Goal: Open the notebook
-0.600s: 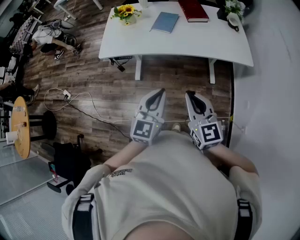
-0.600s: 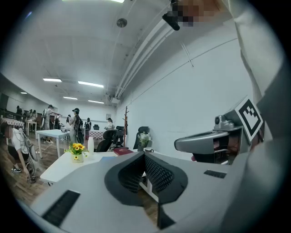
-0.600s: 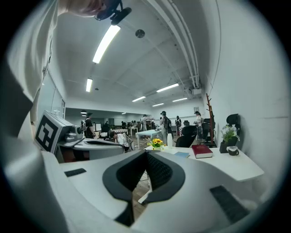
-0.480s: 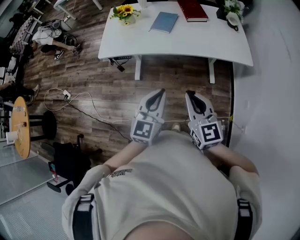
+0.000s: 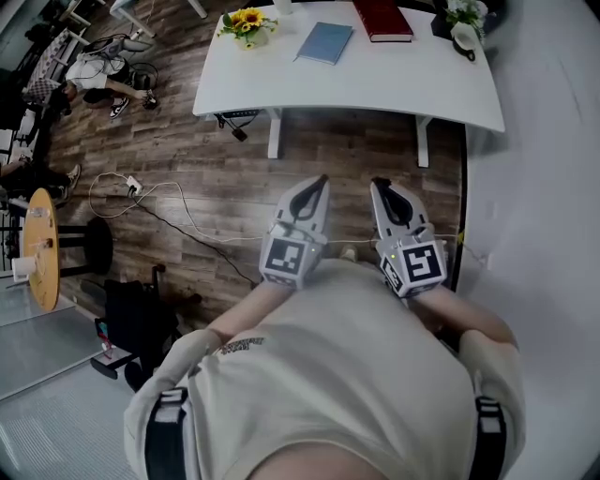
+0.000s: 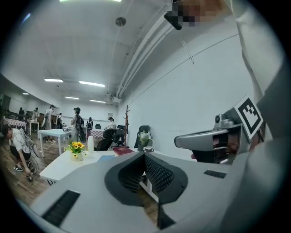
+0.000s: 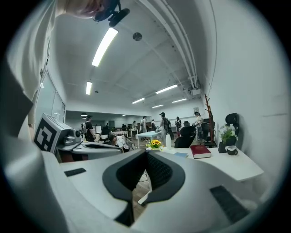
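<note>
Since the earlier head view, only a small drift: white counter (image 5: 394,80) and its load nudged up and to the left in frame, round wooden table (image 5: 41,248) at the left edge shifted likewise, both claws in the same spot over the wood floor (image 5: 187,141). Left claw (image 5: 322,184) closed, pads together, nothing between them; right claw (image 5: 379,186) closed and empty too. Side by side, near level, well short of the counter. Blue notebook (image 5: 324,42) closed and flat on the counter's far half, between a vase of sunflowers (image 5: 248,22) at its left and a red book (image 5: 382,19) at its right, apart from both. Only in the head view: 2 counter legs (image 5: 277,134), a cable (image 5: 159,211) looped across the floor, the person's pale shirt (image 5: 328,375). Only in the claw views: ceiling light strips (image 7: 103,45), standing people (image 7: 163,123) far back in the room, a coat stand (image 7: 209,113) by the wall. In the right claw view, a potted plant (image 7: 226,133) and a cup (image 7: 232,150) past the red book, with the left claw at the left; in the left claw view, the right claw alongside at the right.
</note>
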